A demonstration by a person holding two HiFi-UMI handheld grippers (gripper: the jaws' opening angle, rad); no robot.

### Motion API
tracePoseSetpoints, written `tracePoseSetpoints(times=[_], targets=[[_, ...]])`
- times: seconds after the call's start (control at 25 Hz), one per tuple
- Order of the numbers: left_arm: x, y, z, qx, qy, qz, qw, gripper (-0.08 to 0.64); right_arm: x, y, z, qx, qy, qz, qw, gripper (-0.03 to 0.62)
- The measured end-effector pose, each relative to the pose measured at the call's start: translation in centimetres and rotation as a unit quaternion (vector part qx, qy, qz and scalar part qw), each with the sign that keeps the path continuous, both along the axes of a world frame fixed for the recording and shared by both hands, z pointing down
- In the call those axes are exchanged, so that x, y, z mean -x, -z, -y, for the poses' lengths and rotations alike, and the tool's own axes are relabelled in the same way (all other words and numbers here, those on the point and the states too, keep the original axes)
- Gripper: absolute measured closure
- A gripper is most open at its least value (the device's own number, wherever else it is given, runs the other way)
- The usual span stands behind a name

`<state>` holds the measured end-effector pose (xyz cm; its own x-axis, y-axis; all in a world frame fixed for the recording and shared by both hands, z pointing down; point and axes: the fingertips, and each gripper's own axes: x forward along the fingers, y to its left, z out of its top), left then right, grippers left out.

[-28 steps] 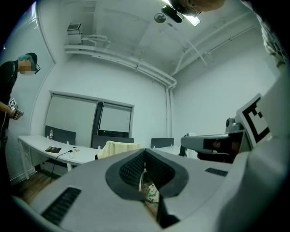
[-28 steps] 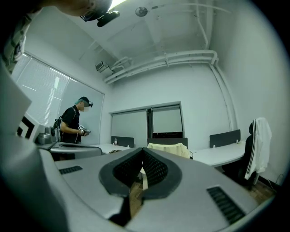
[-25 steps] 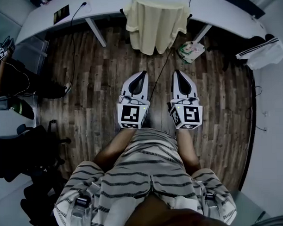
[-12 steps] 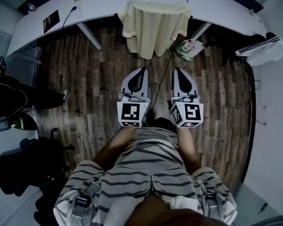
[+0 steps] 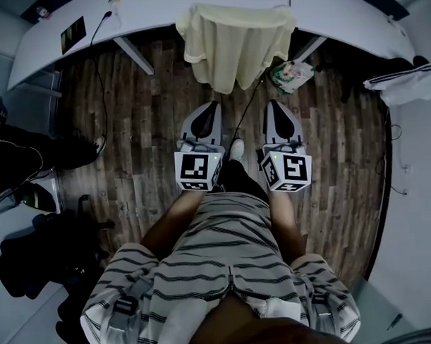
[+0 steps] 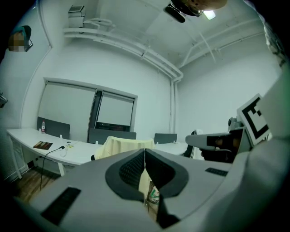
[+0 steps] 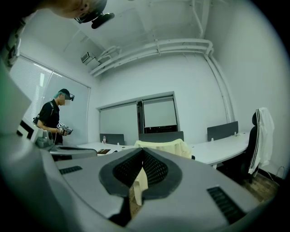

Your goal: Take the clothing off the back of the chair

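Zero steps done | your left gripper [image 5: 210, 108] and right gripper [image 5: 274, 106]: fingers [image 6: 129, 171] pressed together, empty | clothing [image 5: 236, 43] draped on chair [image 6: 94, 157] back, well apart from both | approach, grasp, lift-off left.

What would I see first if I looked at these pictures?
The pale yellow shirt hangs draped in front of the white desk, top middle of the head view. Below it, the left tool and right tool point toward it, side by side, both shut and empty.

No legible text: only black-and-white square marker patterns on the cubes of the left gripper [image 5: 214, 105] and right gripper [image 5: 273, 104]
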<state>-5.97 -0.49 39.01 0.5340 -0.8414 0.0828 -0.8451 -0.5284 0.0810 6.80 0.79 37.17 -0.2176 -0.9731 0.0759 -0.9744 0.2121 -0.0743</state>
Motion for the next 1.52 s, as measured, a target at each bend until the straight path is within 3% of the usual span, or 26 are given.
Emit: tracePoseSetpoints(times=[0.52, 0.92, 1.2, 1.52], targets=[[-2.8, -1.1, 10.2, 0.007, 0.043, 0.012, 0.9990, 0.535, -4.2, -1.7, 10.2, 0.015, 0.028, 0.005, 0.999, 0.572], [-4.9, -2.0, 15.1, 0.023, 0.071, 0.026, 0.9969, 0.535, -7.1, -2.7, 15.5, 0.033, 0.035, 0.010, 0.999, 0.572], [-4.7, -2.1, 17.3, 0.027, 0.091, 0.033, 0.9950, 0.535, -7.7, -3.5, 17.9, 0.044, 0.043, 0.012, 0.998, 0.572], [-3.2, -3.1, 20.2, 0.037, 0.083, 0.021, 0.9956, 0.535, -6.9, -4.9, 20.2, 0.051, 0.031, 0.000, 0.998, 0.572]])
